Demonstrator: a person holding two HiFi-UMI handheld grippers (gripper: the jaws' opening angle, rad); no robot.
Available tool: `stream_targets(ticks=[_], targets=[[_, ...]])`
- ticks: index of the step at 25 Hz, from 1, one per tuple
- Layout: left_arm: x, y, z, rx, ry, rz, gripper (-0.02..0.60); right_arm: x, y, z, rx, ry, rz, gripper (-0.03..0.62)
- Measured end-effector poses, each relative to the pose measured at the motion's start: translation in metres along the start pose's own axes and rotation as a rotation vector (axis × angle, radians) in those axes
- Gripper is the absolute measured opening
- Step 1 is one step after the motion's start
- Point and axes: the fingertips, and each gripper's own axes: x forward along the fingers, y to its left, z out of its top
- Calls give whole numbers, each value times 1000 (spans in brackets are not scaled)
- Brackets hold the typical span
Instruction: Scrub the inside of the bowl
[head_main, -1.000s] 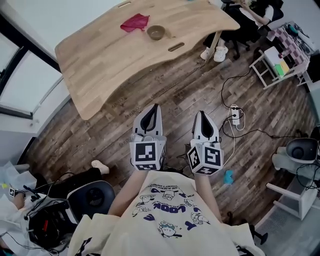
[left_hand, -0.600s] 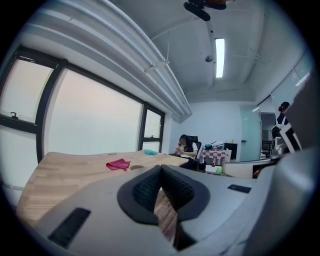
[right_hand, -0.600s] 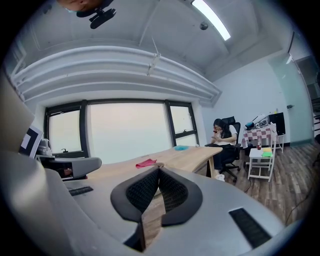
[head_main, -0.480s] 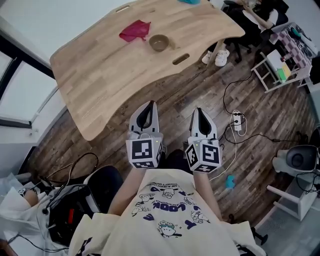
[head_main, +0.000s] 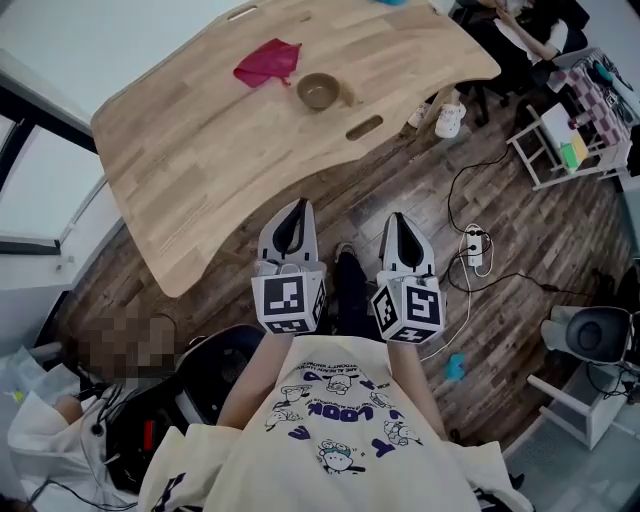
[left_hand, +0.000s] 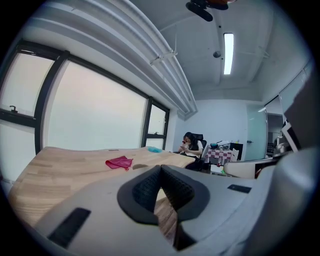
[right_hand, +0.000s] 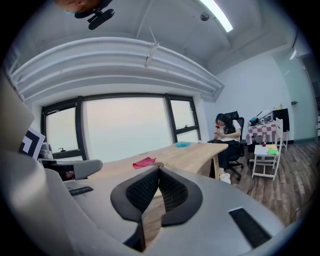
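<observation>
The left gripper (head_main: 296, 206) and right gripper (head_main: 400, 218) are both closed and empty above the floor (head_main: 420, 160). At 12 o'clock, well apart, the bowl (head_main: 318, 91) stands on the table (head_main: 200, 160), with a cloth (head_main: 266, 62) at the bowl's 10 o'clock.

**Head view:** from my head, steeply down past my left hand-held gripper (head_main: 297, 205) and right hand-held gripper (head_main: 398, 217) to the floor (head_main: 500, 250), with the tabletop (head_main: 200, 150) well ahead.

**Gripper views:** each looks low and nearly level along my jaws toward that tabletop.

**Shared by all three:** the tabletop and the red cloth (head_main: 266, 62).
</observation>
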Motion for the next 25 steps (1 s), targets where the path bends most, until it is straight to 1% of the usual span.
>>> stream_targets(ticks=[4, 9, 17, 20, 25], targets=[[30, 4, 4, -4, 5, 25, 29, 32, -12, 6, -2, 10, 24, -6], [66, 6, 17, -11, 7, 66, 29, 72, -29, 23, -3, 18, 61, -6], [125, 11, 20, -40, 35, 159, 29, 137, -49, 36, -21, 56, 150, -6], [142, 9, 19, -47, 40, 188, 29, 155, -58, 36, -20, 70, 179, -6], [160, 10, 13, -68, 57, 223, 29, 179, -71, 28, -1, 96, 200, -6]])
